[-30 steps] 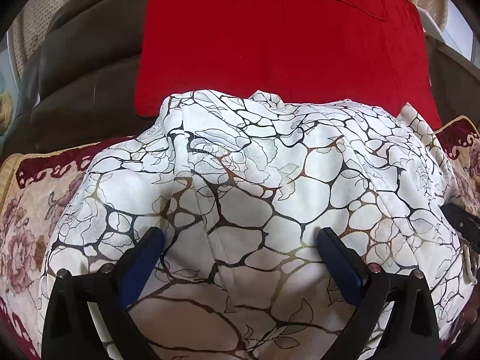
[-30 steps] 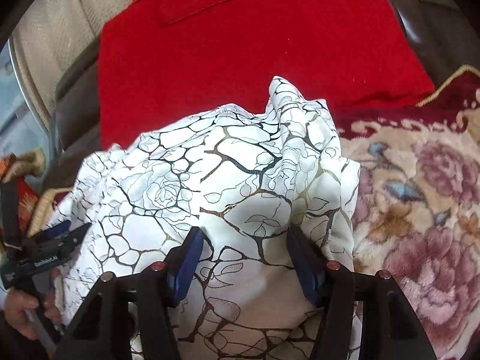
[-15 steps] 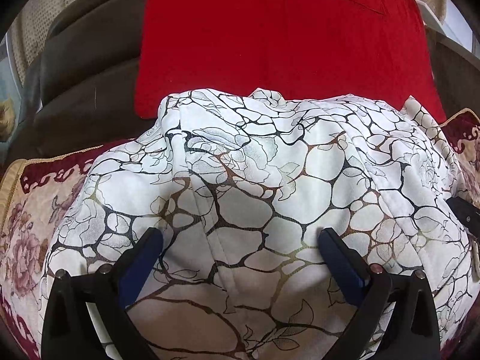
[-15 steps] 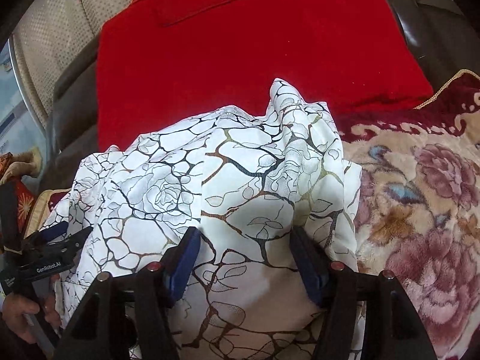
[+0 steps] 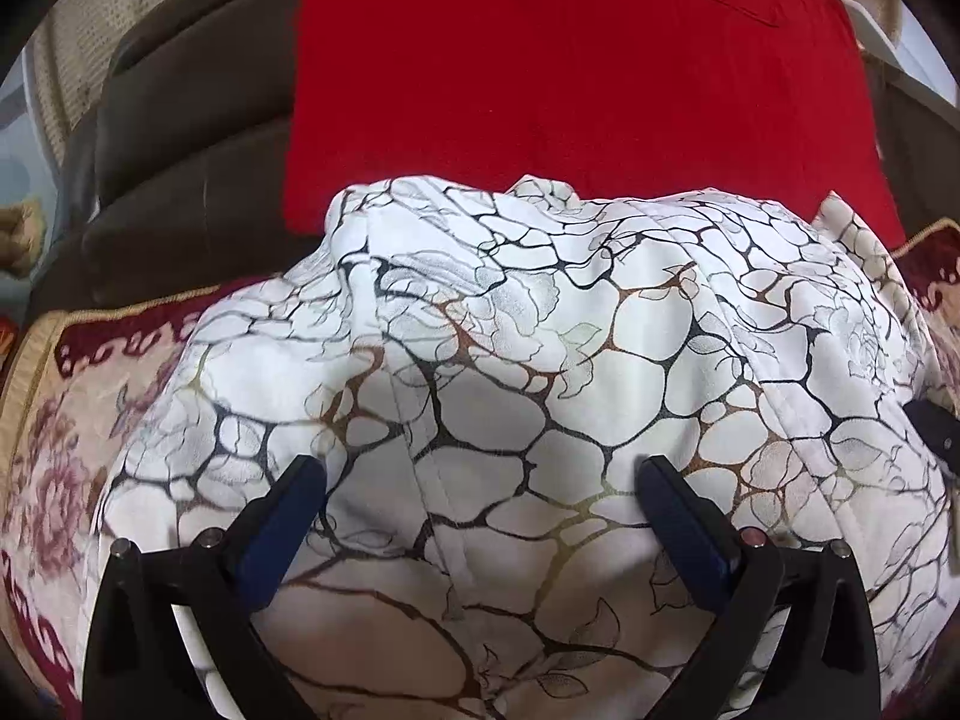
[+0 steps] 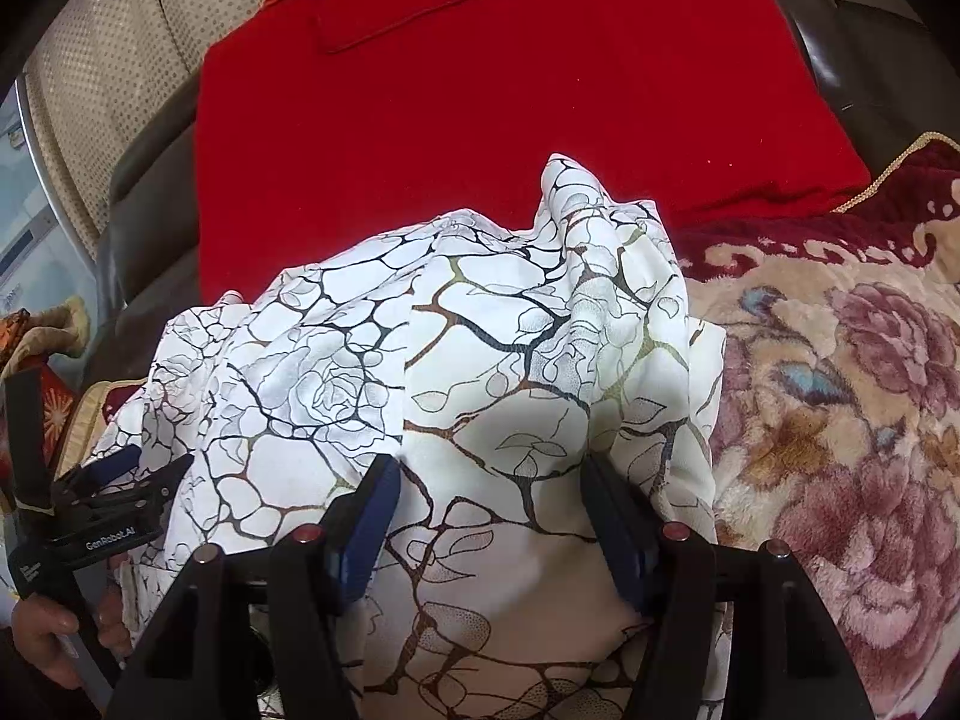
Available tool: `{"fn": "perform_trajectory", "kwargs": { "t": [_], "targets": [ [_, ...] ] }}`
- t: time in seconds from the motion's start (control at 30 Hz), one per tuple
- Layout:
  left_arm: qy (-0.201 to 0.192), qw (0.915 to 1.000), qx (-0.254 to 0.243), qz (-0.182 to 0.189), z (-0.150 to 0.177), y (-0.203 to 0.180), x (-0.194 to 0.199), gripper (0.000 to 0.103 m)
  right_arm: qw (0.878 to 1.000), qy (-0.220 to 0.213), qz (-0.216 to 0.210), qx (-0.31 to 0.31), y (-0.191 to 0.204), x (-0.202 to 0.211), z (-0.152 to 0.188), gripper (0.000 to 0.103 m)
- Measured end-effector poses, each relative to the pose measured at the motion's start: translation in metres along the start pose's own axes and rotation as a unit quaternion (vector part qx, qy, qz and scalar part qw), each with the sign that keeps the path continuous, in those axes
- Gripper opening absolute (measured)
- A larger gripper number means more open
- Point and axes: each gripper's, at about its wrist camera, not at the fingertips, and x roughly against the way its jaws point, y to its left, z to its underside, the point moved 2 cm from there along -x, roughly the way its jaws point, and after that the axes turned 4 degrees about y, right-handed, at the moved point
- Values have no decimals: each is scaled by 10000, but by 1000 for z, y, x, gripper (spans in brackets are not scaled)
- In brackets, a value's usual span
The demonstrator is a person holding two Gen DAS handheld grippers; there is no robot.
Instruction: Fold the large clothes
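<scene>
So right now both of my tools sit over the white garment with the black-and-gold crackle and rose print (image 5: 528, 360), which is bunched in a rounded heap on the floral plush blanket in cream and maroon (image 6: 840, 420), its far edge lying against the big red cushion (image 5: 570, 72). The left hand-held gripper (image 5: 480, 516) has its jaws spread wide with cloth bulging between them, pads not pinching anything. The right hand-held gripper (image 6: 486, 516) is spread too, fabric mounded up between its blue pads; I honestly can't tell if it's pressing on that fold or just straddling it.

Biggest worry: this cloth looks slick and is layered, so closing here could grab several layers at once and drag the whole heap instead of one edge. I can't see a clean hem, only a loose peak (image 6: 564, 180) at the far right.

Room-wise, open blanket to the right, a thinner strip on the left, and the dark brown sofa back (image 5: 180, 138) behind the cushion blocks the far side.
</scene>
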Motion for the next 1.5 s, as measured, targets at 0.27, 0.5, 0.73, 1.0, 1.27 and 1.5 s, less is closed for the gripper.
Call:
{"fn": "perform_trajectory", "kwargs": {
  "t": [0.27, 0.5, 0.73, 1.0, 1.27, 1.5],
  "targets": [
    [-241, 9982, 495, 222, 18, -7, 37, 103, 9996, 33, -245, -153, -2, 7, 0, 73],
    [-365, 9983, 354, 279, 35, -42, 60, 103, 9905, -317, -1110, -747, -19, 40, 3, 75],
    [44, 9982, 475, 374, 52, -46, 32, 103, 9869, -239, -1320, -896, -29, 48, 8, 57],
    [-96, 9962, 697, 505, 66, -34, 57, 103, 9784, -38, -1630, -1270, -45, 41, 12, 53],
    [-326, 9780, 1774, 1043, 116, 16, 112, 103, 9546, -198, -2596, -1449, -41, 81, 33, 67],
    [-95, 9591, 2387, 1518, 161, 41, 117, 103, 9272, 135, -3214, -1920, -36, 97, 82, 71]
  ]
}}
